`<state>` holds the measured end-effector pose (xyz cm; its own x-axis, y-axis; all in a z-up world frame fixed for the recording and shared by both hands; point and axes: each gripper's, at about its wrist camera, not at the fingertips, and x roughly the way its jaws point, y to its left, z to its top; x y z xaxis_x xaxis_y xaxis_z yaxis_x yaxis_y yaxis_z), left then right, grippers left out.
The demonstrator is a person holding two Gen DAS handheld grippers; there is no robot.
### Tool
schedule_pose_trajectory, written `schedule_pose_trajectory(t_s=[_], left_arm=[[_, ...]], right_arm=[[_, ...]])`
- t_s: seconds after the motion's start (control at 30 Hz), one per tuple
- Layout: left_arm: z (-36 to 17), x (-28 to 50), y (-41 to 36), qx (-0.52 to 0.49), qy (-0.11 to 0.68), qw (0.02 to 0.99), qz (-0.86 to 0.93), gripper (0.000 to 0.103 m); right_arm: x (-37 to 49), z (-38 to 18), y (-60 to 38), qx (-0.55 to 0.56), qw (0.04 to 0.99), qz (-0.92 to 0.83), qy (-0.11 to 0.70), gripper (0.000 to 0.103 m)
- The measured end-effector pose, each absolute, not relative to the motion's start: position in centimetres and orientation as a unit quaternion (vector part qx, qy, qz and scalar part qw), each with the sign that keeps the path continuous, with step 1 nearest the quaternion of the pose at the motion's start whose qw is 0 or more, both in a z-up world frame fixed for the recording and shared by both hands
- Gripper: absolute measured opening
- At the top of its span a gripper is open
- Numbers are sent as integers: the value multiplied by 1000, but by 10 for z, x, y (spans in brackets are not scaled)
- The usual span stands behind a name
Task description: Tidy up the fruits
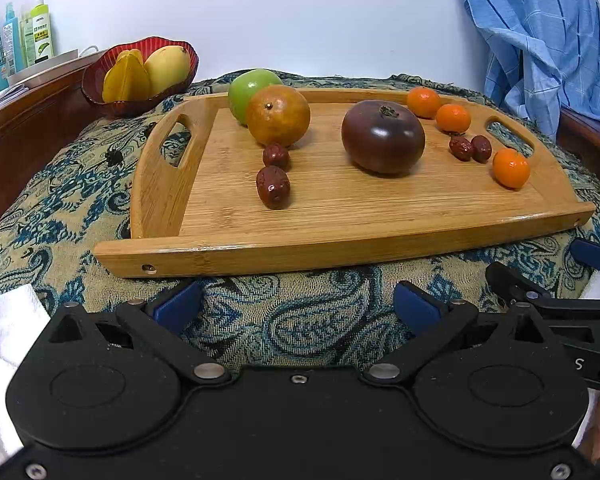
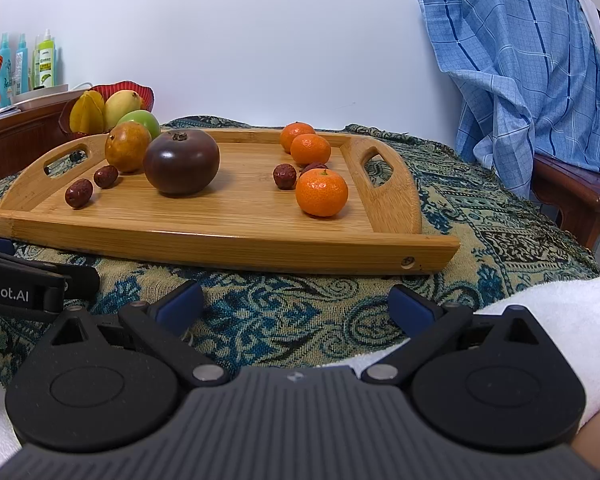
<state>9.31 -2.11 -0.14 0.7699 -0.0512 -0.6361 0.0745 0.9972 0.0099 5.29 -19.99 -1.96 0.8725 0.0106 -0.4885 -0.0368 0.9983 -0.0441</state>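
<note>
Bamboo tray (image 1: pixel 340 232): on the patterned cloth (image 1: pixel 292 320).
Left claw (image 1: pixel 298 308): level, spread wide, empty, before the tray's near edge.
Right claw (image 2: pixel 298 308): same pose, wide, empty.

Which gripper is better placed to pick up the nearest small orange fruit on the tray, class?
Right. The nearest small orange fruit lies at the tray's right end, almost ahead of the open right gripper. From the left gripper, also open, it sits far to the right.
</note>
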Motion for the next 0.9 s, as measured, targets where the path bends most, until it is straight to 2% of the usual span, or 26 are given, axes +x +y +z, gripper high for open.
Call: schedule_pose_trajectory(t_s=[0.9], left_arm=[[2, 94, -19, 17, 361, 933, -9, 103]], right_arm=[[56, -16, -203, -28, 965, 34, 260, 103]])
